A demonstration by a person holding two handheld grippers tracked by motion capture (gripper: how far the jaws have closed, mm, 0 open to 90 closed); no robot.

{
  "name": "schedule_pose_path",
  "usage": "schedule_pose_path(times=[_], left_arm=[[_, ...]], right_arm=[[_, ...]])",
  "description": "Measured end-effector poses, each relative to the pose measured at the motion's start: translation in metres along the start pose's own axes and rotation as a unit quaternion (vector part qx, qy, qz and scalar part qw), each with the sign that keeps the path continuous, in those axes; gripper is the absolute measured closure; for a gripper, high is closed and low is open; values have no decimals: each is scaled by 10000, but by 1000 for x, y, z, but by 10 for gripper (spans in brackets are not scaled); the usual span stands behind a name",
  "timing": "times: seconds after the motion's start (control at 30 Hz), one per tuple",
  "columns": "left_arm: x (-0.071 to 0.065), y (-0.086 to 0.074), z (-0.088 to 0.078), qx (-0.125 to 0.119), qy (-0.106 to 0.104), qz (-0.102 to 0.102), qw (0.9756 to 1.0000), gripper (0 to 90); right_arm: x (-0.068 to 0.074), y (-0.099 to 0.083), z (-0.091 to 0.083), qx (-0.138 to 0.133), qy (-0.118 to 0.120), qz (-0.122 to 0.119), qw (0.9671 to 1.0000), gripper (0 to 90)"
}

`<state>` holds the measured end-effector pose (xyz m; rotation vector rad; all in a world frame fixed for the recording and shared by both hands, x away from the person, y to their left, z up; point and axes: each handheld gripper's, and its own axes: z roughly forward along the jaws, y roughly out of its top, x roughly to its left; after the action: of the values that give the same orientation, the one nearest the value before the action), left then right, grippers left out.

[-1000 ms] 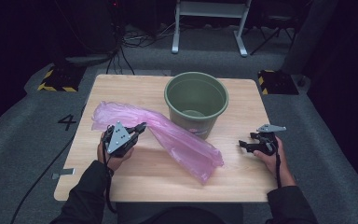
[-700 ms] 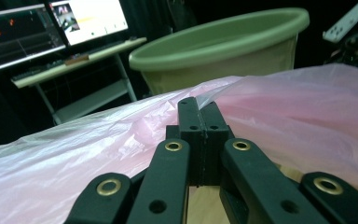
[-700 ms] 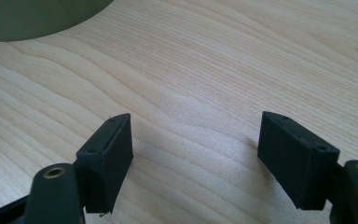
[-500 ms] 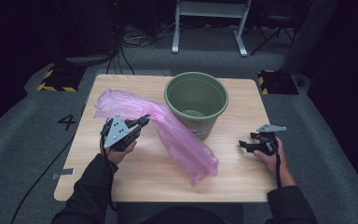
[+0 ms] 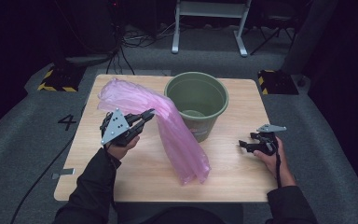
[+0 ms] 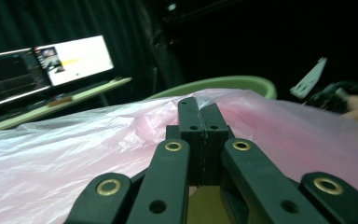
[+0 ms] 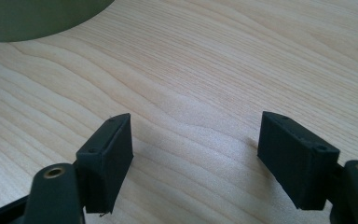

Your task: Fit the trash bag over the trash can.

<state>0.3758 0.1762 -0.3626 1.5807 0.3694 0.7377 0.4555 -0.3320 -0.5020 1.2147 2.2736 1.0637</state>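
Note:
A pink plastic bag (image 5: 177, 135) lies across the wooden table (image 5: 233, 172), its middle lifted off the surface. My left gripper (image 5: 148, 113) is raised above the table's left half, shut on a fold of the bag. In the left gripper view the closed jaws (image 6: 198, 105) pinch the pink bag (image 6: 74, 154), with the green bucket's rim (image 6: 228, 83) behind. The green bucket (image 5: 196, 100) stands upright at the table's back centre, and the bag leans against its left side. My right gripper (image 5: 243, 144) rests on the table at the right, open and holding nothing (image 7: 196, 140).
The bucket's wall (image 7: 28, 18) is at the top left of the right gripper view, apart from the jaws. Bare wood lies between the bag's lower end and the right gripper. Dark floor, cables and a stand (image 5: 209, 14) surround the table.
My left gripper has risen with the bag, pulling its middle up and drawing its lower end in toward the bucket. The right gripper has stayed still.

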Motion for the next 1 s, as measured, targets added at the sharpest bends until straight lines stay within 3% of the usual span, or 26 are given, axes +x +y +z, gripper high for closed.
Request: schedule_pose_path(times=[0.3,0.33,0.47,0.73,0.83,0.93,0.97,1.0], left_arm=[[0,10,26,-61,-404,-85,9991,899],[1,12,32,-84,-547,-135,9984,899],[1,16,46,-130,-762,-206,9968,899],[2,21,67,-48,-1006,-235,9946,898],[2,18,76,24,-1052,-313,9940,898],[1,16,83,129,-1095,-305,9934,898],[-1,16,87,156,-1129,-312,9930,899],[-1,16,87,156,-1129,-312,9930,898]], right_arm=[[0,0,0,0,0,0,10000,266],[0,0,0,3,1,-4,10000,266],[-1,0,0,2,-11,37,10000,266],[-1,1,-2,-20,-103,44,9999,267],[-2,4,-5,-76,-89,92,9999,263],[-3,13,-18,-313,-142,164,9993,271],[-2,21,-32,-549,-165,173,9982,276],[-2,21,-32,-549,-165,173,9982,276]])
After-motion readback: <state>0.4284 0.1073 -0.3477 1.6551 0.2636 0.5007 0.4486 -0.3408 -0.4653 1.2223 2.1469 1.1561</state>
